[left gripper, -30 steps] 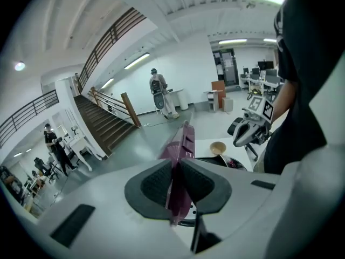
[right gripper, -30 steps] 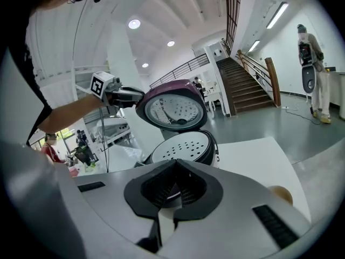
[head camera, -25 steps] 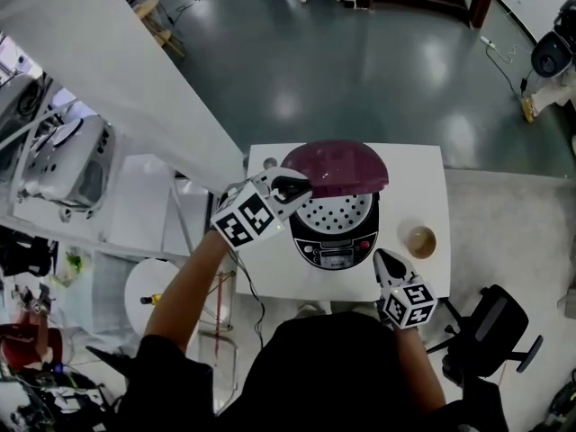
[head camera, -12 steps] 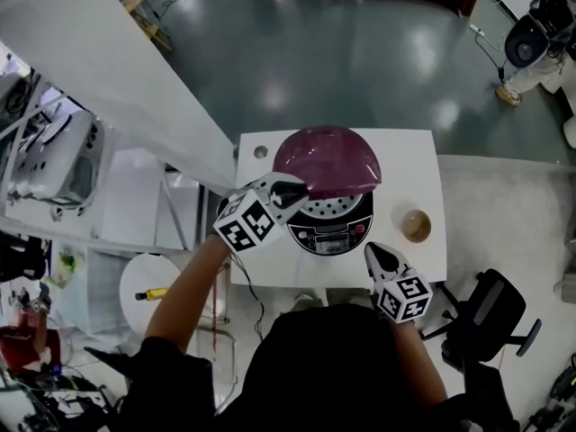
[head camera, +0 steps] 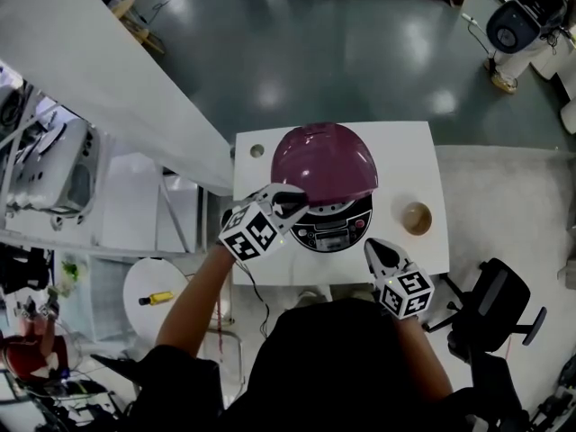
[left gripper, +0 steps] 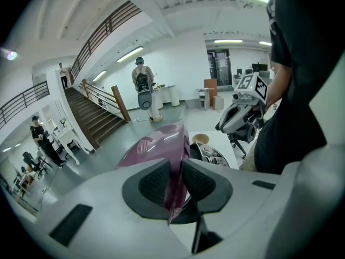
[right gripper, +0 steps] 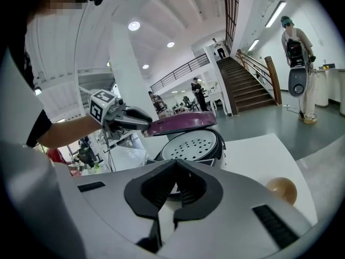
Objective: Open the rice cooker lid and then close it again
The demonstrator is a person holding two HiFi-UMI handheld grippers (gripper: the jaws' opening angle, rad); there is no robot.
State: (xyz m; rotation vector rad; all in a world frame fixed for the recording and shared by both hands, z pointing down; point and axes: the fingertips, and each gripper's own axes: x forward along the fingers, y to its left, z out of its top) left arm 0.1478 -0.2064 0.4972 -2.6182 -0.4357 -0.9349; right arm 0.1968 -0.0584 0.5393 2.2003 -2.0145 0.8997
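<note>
A black rice cooker (head camera: 335, 228) with a purple lid (head camera: 324, 162) stands on a white table (head camera: 405, 147). The lid is lowered most of the way, with only the control panel showing under its front rim. My left gripper (head camera: 300, 193) has the lid's front-left edge (left gripper: 171, 161) between its pads, and its jaws are opening. In the right gripper view the lid (right gripper: 180, 124) still hangs above the perforated inner plate (right gripper: 191, 144). My right gripper (head camera: 371, 247) is shut and empty near the table's front edge, right of the cooker.
A small brown bowl (head camera: 417, 217) sits on the table right of the cooker. A round hole (head camera: 257, 150) marks the table's far-left corner. A black office chair (head camera: 490, 309) stands at the right. White shelving (head camera: 135, 196) is at the left.
The lid has swung down over the pot, hiding the perforated plate in the head view. My left gripper came down and nearer with the lid's edge. The right gripper stayed put.
</note>
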